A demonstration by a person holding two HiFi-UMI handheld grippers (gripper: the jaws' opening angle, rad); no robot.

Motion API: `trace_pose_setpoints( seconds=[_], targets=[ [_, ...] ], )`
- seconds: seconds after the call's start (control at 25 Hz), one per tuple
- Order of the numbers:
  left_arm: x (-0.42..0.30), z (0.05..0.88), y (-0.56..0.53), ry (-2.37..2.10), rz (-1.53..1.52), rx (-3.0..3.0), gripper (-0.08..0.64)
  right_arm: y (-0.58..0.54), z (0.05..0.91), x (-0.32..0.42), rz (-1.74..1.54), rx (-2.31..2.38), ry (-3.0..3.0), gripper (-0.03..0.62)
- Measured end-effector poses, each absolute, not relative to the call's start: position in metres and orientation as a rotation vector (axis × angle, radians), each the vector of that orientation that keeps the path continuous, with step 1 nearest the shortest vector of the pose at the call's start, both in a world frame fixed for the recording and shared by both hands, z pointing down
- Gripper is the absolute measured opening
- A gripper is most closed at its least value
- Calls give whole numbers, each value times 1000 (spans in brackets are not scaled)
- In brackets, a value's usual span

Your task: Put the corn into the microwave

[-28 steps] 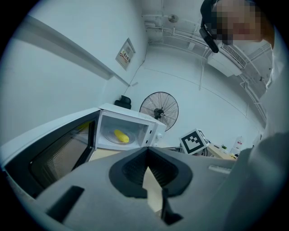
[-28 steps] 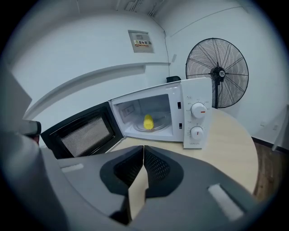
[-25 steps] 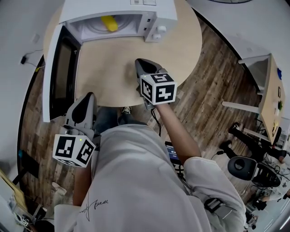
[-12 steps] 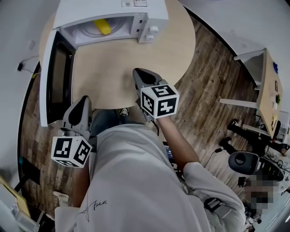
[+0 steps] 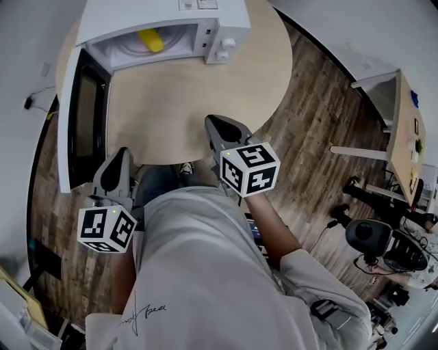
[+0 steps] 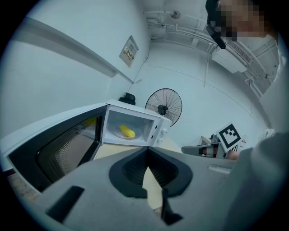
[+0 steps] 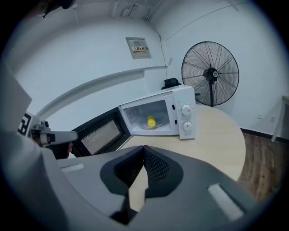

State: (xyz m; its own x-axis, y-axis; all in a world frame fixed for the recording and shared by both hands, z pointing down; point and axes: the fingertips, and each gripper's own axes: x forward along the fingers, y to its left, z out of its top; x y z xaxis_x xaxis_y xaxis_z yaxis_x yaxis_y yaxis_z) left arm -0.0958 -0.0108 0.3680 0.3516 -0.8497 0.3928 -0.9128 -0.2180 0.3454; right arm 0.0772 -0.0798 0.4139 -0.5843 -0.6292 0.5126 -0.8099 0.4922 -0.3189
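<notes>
The yellow corn (image 5: pixel 150 39) lies on the turntable inside the white microwave (image 5: pixel 164 17), whose door (image 5: pixel 75 116) stands wide open to the left. The left gripper view shows the corn (image 6: pixel 128 131) in the lit cavity, and so does the right gripper view (image 7: pixel 151 121). My right gripper (image 5: pixel 213 122) is shut and holds nothing, hovering over the round table's (image 5: pixel 185 96) near edge. My left gripper (image 5: pixel 122 154) is also shut with nothing in it, just off the table's front edge below the door. Both are well short of the microwave.
A standing fan (image 7: pixel 210 74) is behind the table to the microwave's right. The microwave's two knobs (image 7: pixel 186 117) face me. A desk (image 5: pixel 404 137) and office chairs (image 5: pixel 376 249) stand on the wood floor at the right.
My right gripper has drawn back from the microwave toward my body and risen a little. The left gripper has stayed where it was. The corn has not moved.
</notes>
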Motion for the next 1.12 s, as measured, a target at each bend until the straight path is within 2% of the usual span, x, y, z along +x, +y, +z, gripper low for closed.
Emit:
trace_pose_setpoints(
  seconds=[1.12],
  targets=[
    [-108,391,0,-1557,241,1962,-11,-65,401,93,724,1133,-2416,11]
  ],
)
